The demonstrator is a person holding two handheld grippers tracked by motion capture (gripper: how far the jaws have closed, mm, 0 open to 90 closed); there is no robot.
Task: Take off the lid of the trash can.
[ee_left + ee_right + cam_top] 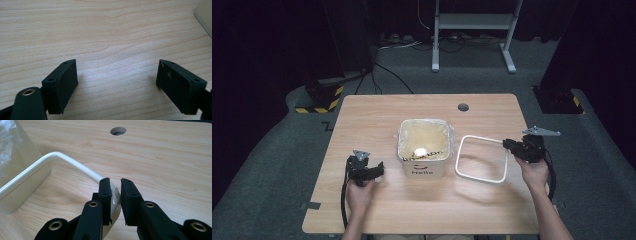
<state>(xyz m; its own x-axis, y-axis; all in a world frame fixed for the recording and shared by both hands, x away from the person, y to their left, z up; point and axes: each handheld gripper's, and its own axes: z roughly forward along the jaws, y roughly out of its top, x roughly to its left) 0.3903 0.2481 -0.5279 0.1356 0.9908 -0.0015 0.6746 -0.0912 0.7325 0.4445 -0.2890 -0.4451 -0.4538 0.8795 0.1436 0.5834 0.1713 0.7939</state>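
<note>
The white square frame (480, 159) is hovering right of centre, pinched at its right corner by the right gripper (512, 146). Beside it the cream bin (423, 150) is showing "Hello". Lower left, the left gripper (379, 169) is gaping, empty.

It was a lab or studio: dark curtains (272, 50), hazard-striped stand bases (319, 102), floor cables (382, 72), lone desk (377, 107).
</note>
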